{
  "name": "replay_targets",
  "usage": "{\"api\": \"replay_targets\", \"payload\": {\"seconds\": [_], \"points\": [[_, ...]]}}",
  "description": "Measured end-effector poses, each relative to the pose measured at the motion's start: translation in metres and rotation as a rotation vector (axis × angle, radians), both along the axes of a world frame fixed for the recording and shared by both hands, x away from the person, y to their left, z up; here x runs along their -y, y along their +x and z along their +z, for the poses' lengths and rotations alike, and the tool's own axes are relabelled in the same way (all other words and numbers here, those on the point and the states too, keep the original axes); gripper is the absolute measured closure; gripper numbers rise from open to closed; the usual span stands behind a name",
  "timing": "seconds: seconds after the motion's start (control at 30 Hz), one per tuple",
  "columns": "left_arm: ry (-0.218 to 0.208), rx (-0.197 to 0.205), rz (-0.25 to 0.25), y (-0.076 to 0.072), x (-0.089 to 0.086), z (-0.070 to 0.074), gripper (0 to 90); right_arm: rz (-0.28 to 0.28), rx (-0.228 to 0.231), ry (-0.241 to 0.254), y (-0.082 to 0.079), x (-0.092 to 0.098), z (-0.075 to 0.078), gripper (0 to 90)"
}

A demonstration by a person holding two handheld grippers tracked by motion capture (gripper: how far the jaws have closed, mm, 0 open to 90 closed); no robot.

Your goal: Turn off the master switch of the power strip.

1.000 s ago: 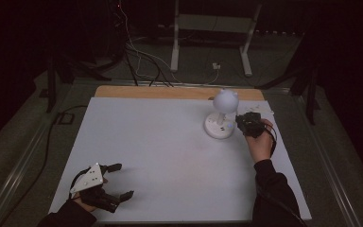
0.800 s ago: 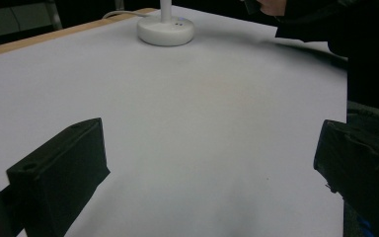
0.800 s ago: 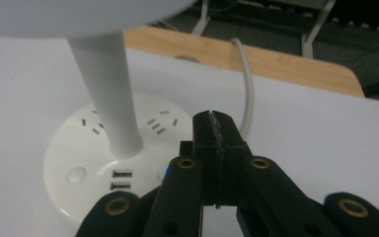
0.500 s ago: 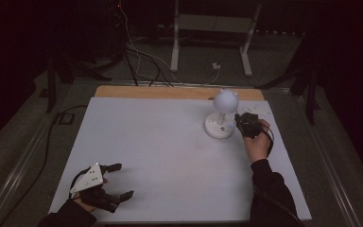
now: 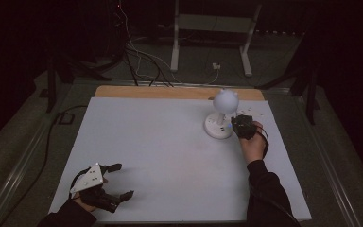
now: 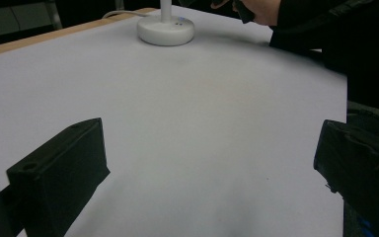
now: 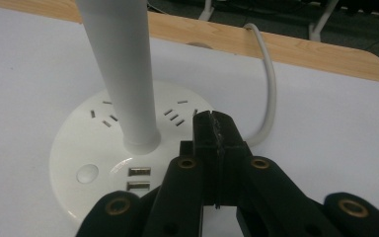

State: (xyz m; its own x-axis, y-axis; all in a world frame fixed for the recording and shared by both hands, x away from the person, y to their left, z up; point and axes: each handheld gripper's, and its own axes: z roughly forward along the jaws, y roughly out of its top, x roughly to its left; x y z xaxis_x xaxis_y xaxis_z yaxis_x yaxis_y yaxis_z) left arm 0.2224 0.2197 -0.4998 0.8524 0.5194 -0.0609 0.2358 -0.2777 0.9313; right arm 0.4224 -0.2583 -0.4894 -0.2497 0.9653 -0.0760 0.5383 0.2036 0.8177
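White desk lamp (image 5: 221, 116) stands near the far right part of the white table (image 5: 160, 156), its round base (image 7: 128, 163) carrying socket slots, two USB ports and a round button, with no brand, label or writing readable on it and a white cable (image 7: 266, 84) curving off behind. The right gripper (image 7: 216, 123) has its jaws pressed together with nothing between them, their tips over the base's near right edge just beside the stem. The left gripper (image 5: 116, 179) rests at the near left corner with its jaws spread wide and empty, well apart from the lamp.
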Motion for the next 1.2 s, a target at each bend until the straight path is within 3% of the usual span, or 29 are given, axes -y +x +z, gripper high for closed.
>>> {"api": "replay_targets", "payload": {"seconds": [0.97,1.2], "points": [[0.000,-0.001,-0.002,0.000,0.000,0.000,0.4,-0.013,-0.031,0.012,0.005,-0.002,-0.018,90.0],[0.001,-0.001,-0.003,0.000,0.000,0.000,0.4,-0.009,-0.024,-0.007,0.004,-0.003,-0.018,90.0]]}}
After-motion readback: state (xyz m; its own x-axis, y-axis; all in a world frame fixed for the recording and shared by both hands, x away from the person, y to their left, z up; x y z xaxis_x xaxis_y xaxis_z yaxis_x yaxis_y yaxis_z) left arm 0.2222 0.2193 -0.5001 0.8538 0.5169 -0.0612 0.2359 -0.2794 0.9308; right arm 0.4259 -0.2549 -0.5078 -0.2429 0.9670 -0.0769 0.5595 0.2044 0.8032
